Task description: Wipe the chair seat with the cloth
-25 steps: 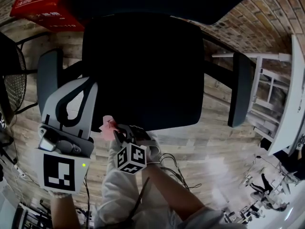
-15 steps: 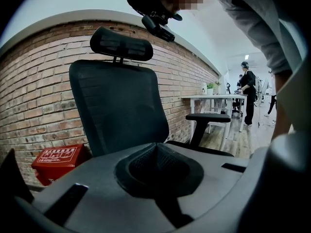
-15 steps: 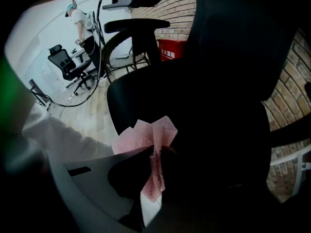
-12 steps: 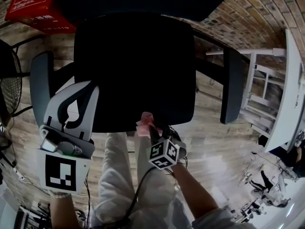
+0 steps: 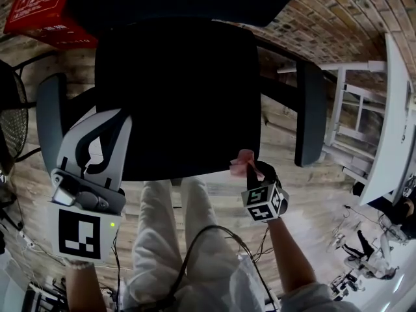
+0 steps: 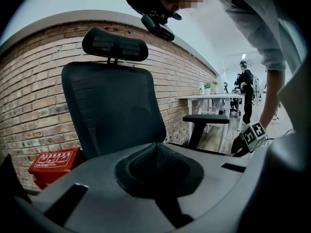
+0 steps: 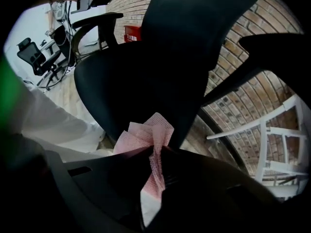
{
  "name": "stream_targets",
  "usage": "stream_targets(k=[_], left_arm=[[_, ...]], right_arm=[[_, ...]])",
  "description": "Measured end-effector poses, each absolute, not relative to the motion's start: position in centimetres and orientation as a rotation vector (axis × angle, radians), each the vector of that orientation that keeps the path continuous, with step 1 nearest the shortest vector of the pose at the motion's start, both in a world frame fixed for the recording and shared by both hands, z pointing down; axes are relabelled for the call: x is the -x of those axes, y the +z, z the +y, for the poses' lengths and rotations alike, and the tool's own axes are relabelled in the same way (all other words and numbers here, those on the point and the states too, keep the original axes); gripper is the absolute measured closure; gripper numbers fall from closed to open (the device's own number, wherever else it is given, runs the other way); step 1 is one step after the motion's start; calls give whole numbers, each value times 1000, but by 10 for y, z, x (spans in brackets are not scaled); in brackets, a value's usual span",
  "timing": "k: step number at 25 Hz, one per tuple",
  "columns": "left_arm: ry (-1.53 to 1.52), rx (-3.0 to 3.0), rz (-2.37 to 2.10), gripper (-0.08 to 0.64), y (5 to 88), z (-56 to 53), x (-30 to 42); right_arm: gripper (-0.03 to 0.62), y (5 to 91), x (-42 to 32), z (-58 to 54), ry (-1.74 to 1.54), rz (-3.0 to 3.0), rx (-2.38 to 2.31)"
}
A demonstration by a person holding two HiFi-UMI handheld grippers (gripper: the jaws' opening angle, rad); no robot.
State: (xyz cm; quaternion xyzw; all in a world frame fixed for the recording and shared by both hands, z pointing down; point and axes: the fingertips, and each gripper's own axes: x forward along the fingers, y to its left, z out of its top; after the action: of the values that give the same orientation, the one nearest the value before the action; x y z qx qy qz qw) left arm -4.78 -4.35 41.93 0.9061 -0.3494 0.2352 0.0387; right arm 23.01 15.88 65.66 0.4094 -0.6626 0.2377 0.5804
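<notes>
right gripper (image 5: 252,169) clenched on the pink cloth (image 5: 241,162) at the 5 o'clock edge of the chair seat (image 5: 175,90) — left gripper (image 5: 103,121), closed and empty, at its 8 o'clock edge.

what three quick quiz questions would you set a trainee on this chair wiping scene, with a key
1. True or false: the left gripper holds the cloth.
2. Which part of the chair seat is the cloth nearest? A the near right corner; B the centre; C the far edge.
3. Fill in: the box at the head view's top left is ___.
Key: 1 false, the right gripper is shut on it; 2 A; 3 red.
</notes>
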Motion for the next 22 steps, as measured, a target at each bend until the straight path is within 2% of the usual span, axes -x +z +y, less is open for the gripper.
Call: stream_targets(k=[5, 12, 22], left_arm=[[727, -2781, -1091, 541, 418, -46, 44], [745, -2817, -1080, 541, 395, -40, 30], [698, -2857, -1191, 541, 281, -50, 25]], right_arm=[[537, 656, -258, 158, 585, -1501, -1003], [537, 628, -234, 145, 587, -1619, -1071], [537, 476, -164, 60, 503, -1933, -1254]])
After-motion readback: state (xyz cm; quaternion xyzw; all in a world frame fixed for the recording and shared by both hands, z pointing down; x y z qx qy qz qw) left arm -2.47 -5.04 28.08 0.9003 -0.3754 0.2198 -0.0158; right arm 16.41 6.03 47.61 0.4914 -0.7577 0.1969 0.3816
